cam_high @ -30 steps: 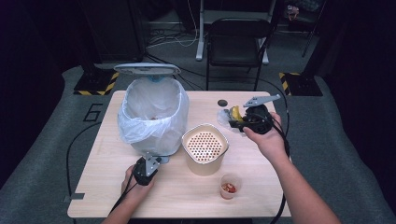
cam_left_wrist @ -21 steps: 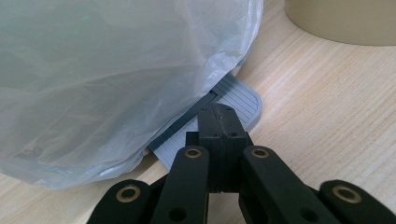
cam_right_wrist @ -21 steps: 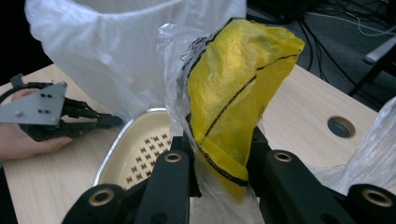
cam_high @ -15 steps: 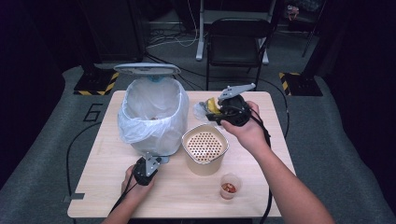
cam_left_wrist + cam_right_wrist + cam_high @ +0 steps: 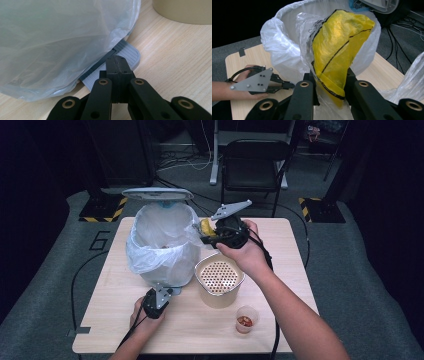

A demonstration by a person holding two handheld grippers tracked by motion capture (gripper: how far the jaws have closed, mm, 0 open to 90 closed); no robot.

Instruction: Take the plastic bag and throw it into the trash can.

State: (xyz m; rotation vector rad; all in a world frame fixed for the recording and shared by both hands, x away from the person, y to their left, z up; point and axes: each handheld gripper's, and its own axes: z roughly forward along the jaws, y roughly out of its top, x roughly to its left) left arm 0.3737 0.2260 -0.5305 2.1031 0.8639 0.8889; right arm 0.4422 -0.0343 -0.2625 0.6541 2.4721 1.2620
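Nearest the person, at the front of the bench (image 5: 200, 330), the left tongs (image 5: 161, 295) lie low with their jaws pressed together, tips resting on the grey ribbed foot pedal (image 5: 125, 53) that juts from under the bin; in the left gripper view the two black jaws meet with nothing between them. To the right, near the front edge, stands a small clear cup (image 5: 245, 319) with something red inside. Behind it sits a beige round container (image 5: 219, 279) topped by a perforated insert. Above that container's far rim the right hand (image 5: 247, 254) holds the right tongs (image 5: 204, 234) raised, clamped on a yellow plastic wrapper (image 5: 339, 47) with black lines and a clear edge; no print on it can be read. The wrapper hangs just beside the bin's rim, over its right side. The white pedal bin (image 5: 162, 245), lined with a clear bag (image 5: 277, 45), stands at the left rear with its grey lid (image 5: 157, 194) up. On the floor mat left of the bench a large "6" (image 5: 100, 241) is painted. A black chair (image 5: 255, 162) stands beyond.
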